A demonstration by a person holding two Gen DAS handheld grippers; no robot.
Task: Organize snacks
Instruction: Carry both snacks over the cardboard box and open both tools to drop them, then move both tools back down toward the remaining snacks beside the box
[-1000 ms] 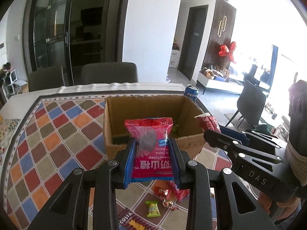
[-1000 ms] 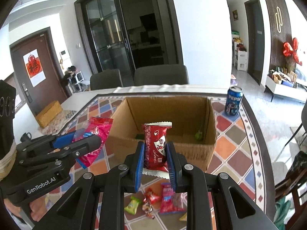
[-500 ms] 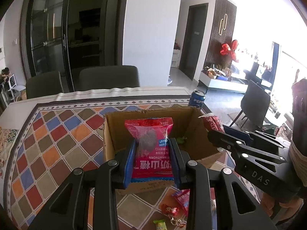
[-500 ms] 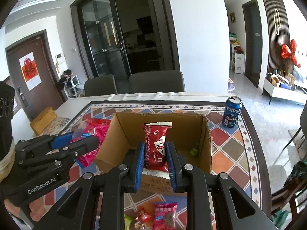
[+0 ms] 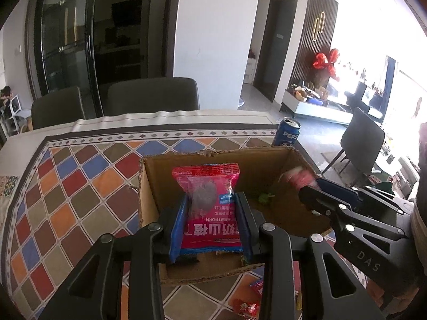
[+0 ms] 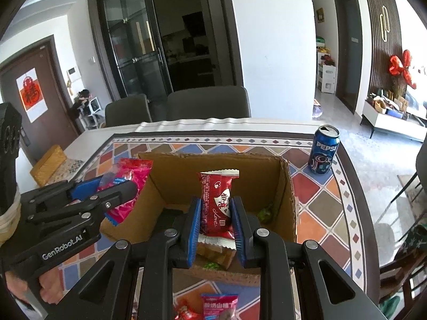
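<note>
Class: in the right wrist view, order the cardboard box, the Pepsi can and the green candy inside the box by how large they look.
1. cardboard box
2. Pepsi can
3. green candy

Grey chairs (image 5: 153, 96), glass doors (image 6: 138, 53)

A table (image 6: 355, 176) with a patterned cloth bears a cardboard box (image 6: 289, 186), Pepsi can (image 6: 323, 150) and loose snacks (image 6: 218, 305).
</note>
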